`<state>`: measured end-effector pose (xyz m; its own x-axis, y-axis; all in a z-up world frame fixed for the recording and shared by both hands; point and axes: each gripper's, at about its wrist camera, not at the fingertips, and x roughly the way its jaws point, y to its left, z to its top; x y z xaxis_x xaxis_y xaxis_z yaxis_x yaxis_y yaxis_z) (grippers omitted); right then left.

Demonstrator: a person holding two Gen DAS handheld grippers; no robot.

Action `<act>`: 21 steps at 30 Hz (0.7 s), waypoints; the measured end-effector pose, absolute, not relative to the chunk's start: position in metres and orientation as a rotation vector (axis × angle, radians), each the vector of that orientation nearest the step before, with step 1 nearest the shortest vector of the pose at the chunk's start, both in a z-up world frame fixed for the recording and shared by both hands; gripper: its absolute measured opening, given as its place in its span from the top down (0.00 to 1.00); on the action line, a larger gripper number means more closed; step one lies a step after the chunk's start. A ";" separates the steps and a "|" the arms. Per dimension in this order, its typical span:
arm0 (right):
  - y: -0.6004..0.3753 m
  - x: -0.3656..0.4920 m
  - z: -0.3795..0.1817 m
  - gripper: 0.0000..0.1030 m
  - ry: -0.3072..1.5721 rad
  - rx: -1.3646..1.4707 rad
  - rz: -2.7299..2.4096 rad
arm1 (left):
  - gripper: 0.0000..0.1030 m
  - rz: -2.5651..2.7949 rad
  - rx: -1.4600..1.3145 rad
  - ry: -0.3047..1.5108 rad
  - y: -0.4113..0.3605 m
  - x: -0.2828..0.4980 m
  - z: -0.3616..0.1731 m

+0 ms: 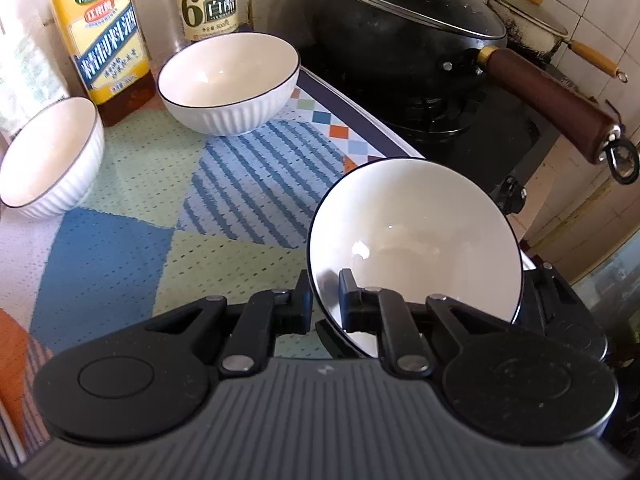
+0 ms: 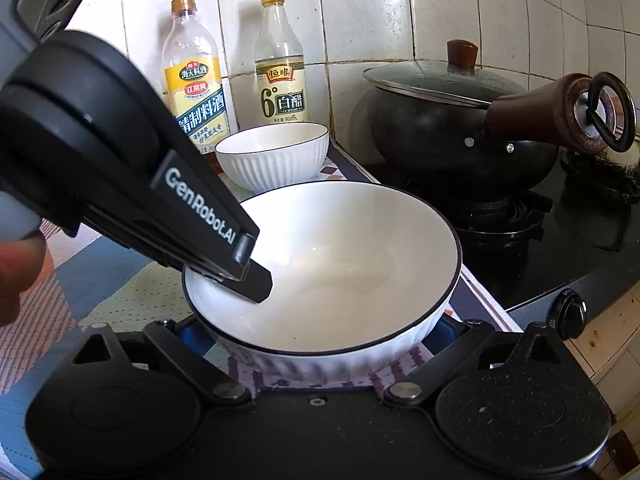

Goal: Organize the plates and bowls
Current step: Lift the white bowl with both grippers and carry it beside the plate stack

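My left gripper [image 1: 325, 303] pinches the near bowl's [image 1: 416, 236] rim. My right gripper [image 2: 320, 326] is spread wide around that bowl, not touching. Two more bowls [image 1: 228, 80] sit far.

left gripper [image 1: 325, 304] fingers pinched tight and angled steeply down; right gripper [image 2: 316, 332] fingers spread wide.

White tiled wall [image 2: 400, 12], black stove [image 2: 580, 248]

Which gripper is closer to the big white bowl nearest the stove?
Left. The left gripper is shut on the big white bowl's rim; the right gripper is open, jaws either side of it.
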<state>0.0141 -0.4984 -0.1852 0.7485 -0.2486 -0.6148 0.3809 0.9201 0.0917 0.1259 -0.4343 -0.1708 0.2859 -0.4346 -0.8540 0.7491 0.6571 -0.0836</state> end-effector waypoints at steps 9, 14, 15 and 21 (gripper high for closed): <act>-0.489 0.020 -0.178 0.02 0.635 0.239 -0.292 | 0.88 -0.764 0.372 1.013 -0.412 0.130 -0.158; -0.469 0.024 -0.175 0.02 0.628 0.229 -0.219 | 0.88 -0.701 0.357 1.025 -0.381 0.130 -0.152; -0.464 0.025 -0.174 0.02 0.626 0.225 -0.201 | 0.88 -0.684 0.354 1.029 -0.374 0.130 -0.150; -0.429 0.031 -0.166 0.02 0.617 0.189 -0.102 | 0.88 -0.602 0.341 1.036 -0.330 0.131 -0.139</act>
